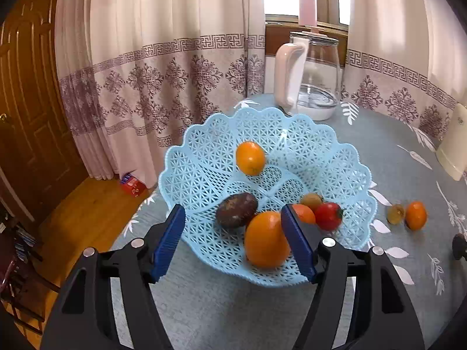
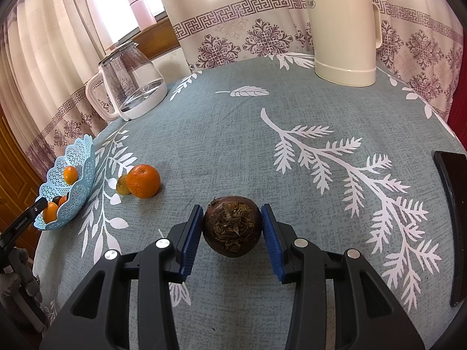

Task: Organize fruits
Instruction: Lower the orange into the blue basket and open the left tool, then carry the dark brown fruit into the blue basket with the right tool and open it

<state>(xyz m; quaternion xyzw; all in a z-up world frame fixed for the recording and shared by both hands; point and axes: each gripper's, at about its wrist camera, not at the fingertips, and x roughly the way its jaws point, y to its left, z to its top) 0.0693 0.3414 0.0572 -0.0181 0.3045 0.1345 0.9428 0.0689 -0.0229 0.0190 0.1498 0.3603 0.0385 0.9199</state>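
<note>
A firm, rough-skinned brown fruit (image 2: pixel 232 227) on the tablecloth (image 2: pixel 292 175) is bracketed at its widest sides by the right gripper (image 2: pixel 232 227), contact not discernible, while the left gripper (image 1: pixel 233 242) is held wide open over the basket (image 1: pixel 344 157).

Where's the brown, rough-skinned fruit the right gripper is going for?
In the right wrist view, the brown fruit sits on the tablecloth between the right gripper's open fingers, right of the orange.
</note>
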